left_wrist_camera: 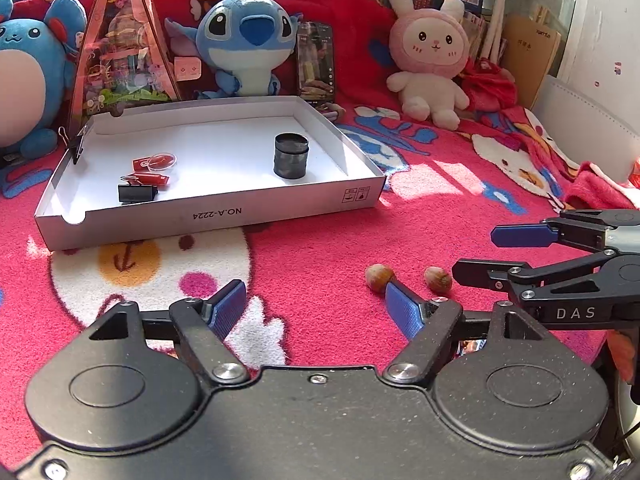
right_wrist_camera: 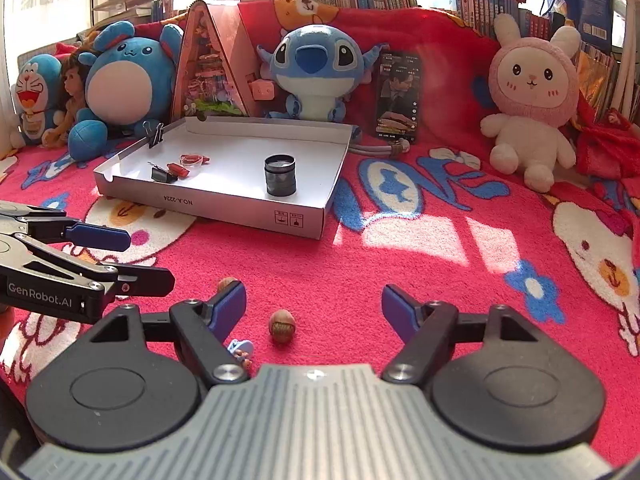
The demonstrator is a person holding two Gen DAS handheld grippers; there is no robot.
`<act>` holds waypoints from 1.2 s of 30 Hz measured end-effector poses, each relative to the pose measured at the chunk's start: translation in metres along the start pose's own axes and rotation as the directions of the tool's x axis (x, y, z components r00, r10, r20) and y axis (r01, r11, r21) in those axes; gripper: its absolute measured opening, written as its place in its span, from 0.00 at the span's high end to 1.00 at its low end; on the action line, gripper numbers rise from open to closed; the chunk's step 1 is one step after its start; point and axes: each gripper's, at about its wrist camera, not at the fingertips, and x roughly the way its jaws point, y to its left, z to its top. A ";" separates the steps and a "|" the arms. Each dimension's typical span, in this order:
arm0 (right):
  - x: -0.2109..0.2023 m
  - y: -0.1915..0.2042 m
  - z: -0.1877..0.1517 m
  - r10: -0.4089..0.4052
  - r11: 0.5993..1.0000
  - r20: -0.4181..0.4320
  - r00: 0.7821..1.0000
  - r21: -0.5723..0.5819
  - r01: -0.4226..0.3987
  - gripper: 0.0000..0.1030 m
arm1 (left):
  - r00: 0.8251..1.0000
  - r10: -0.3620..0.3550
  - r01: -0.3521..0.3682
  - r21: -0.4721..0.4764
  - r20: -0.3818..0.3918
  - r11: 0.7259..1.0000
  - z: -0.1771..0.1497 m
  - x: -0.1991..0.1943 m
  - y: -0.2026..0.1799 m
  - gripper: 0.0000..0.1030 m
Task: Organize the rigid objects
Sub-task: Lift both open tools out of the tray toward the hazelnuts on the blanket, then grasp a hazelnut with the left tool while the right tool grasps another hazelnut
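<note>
Both pairs of jaws stand spread with nothing pinched: the left gripper [left_wrist_camera: 316, 304] hovers low over the red cartoon-print blanket [left_wrist_camera: 328, 240], the right gripper [right_wrist_camera: 314, 308] beside it. Two small brown hazelnuts lie loose on the pile: the left hazelnut [left_wrist_camera: 378, 277] just at the left gripper's right fingertip, the right hazelnut [right_wrist_camera: 282, 326] between the right gripper's fingers.

Being round and hard, either nut could roll or squirt off if a pad nudges it before closing, and the soft pile may snag a fingertip. With the grippers so near, they could knock together.

Farther back sits the shallow white cardboard box lid [left_wrist_camera: 216, 216]. It holds a dark round metal tin [left_wrist_camera: 291, 156], a black binder clip [left_wrist_camera: 137, 193], a red clip [left_wrist_camera: 150, 179] and a small red-and-clear piece [left_wrist_camera: 156, 161]; another black clip [left_wrist_camera: 76, 145] grips its far left wall.
</note>
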 end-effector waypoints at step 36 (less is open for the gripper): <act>0.026 0.010 -0.016 0.062 0.997 0.025 0.998 -0.046 -0.061 0.65 | 0.998 -0.028 0.024 -0.057 -0.060 0.998 0.009 0.040 -0.034 0.81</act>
